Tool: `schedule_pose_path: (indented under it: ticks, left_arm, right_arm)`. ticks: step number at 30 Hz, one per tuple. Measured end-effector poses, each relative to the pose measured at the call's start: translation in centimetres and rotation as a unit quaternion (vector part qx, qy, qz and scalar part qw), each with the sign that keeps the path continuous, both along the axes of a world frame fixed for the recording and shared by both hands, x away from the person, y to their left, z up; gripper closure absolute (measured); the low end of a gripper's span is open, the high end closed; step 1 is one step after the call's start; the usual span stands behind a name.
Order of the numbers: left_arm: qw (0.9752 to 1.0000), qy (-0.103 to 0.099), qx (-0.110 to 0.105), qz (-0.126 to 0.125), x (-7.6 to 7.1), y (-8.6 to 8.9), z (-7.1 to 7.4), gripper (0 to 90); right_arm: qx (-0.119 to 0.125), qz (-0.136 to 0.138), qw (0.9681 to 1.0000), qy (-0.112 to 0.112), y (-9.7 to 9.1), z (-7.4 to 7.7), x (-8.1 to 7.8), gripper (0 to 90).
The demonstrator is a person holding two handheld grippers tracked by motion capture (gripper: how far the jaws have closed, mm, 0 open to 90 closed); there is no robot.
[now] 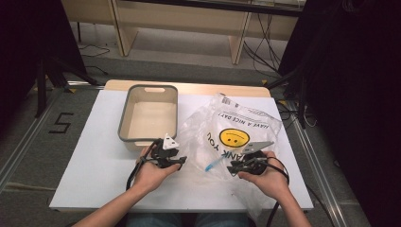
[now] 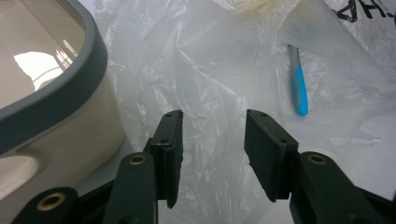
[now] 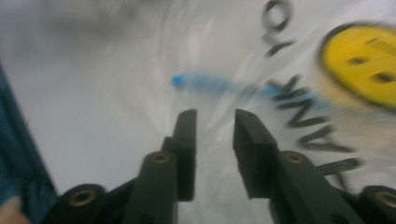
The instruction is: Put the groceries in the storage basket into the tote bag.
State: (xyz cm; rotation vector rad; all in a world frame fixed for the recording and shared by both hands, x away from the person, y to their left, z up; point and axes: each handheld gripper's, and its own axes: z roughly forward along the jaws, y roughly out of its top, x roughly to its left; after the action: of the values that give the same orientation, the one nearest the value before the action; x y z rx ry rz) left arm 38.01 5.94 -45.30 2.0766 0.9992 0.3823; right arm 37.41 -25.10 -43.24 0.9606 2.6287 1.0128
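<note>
White worktop (image 1: 94, 156) under both claws. Clear plastic bag (image 1: 236, 127) with yellow smiley print, crumpled, ahead of right claw (image 1: 235, 169) and beside left claw (image 1: 182, 161). Beige bin (image 1: 148, 113) with grey rim, just left of left claw. Blue toothbrush (image 2: 299, 86) inside bag, between the claws. Both claws part open, pads pinching nothing. Step judged: getting toothbrush out of bag. Next move: pinch bag film, free the brush.

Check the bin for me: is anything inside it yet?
No, the bin shows a bare beige floor in the high view.
</note>
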Motion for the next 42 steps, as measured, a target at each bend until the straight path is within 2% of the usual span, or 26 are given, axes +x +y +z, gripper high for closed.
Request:
schedule_pose_path:
  ticks: [2,4,7,10,13,16,20,26,32,36,38,39,42]
  left_arm:
    - [1.0,-0.002,-0.003,0.001,-0.2,0.1,0.1,54.7]
    - [1.0,-0.004,-0.008,0.001,-0.4,0.2,0.2,52.1]
    - [0.9999,-0.008,-0.009,0.003,-0.7,0.3,0.3,48.0]
    - [0.9999,-0.007,-0.008,0.003,-1.0,0.5,0.3,43.7]
    - [0.9999,-0.007,-0.008,0.009,-1.1,0.8,0.0,40.7]
    - [0.9998,-0.01,-0.01,0.014,-1.3,1.0,-0.2,37.7]
    - [0.9998,-0.012,-0.006,0.013,-1.3,1.2,-0.3,36.2]
    - [0.9999,-0.008,-0.005,0.013,-1.3,1.3,-0.6,38.2]
    - [0.9999,-0.002,0.004,0.01,-1.2,1.2,-0.8,42.0]
    - [0.9999,0.001,0.01,0.011,-1.2,1.2,-1.0,44.2]
    - [0.9999,0.003,0.01,0.009,-1.2,1.1,-1.1,44.5]
    - [0.9999,0.004,0.01,0.008,-1.2,1.0,-1.2,44.9]
    - [0.9999,0.007,0.013,0.004,-1.2,1.0,-1.3,45.8]
  right_arm:
    - [0.023,-0.04,0.9985,-0.029,-0.9,0.6,0.1,59.5]
    - [0.035,-0.082,0.9945,-0.056,-1.9,1.1,0.2,56.3]
    - [0.035,-0.13,0.9888,-0.066,-3.3,1.2,0.2,51.5]
    - [0.017,-0.161,0.9843,-0.07,-4.3,0.9,0.2,49.4]
    - [0.009,-0.188,0.9802,-0.061,-5.0,0.5,0.2,47.0]
    - [-0.006,-0.216,0.9744,-0.062,-5.7,0.4,0.1,45.4]
    - [-0.006,-0.254,0.9655,-0.058,-7.0,0.3,-0.3,43.6]
    - [-0.016,-0.291,0.9561,-0.027,-8.1,-0.3,-1.1,42.6]
    - [-0.015,-0.328,0.9444,0.011,-8.9,-1.0,-1.7,43.8]
    - [-0.016,-0.34,0.9394,0.036,-9.1,-1.4,-1.9,45.2]
    - [-0.016,-0.34,0.9395,0.039,-9.1,-1.6,-1.9,45.5]
    - [-0.016,-0.344,0.9374,0.053,-9.0,-1.9,-1.9,46.0]
    - [-0.028,-0.348,0.9346,0.071,-8.9,-2.2,-1.8,47.5]
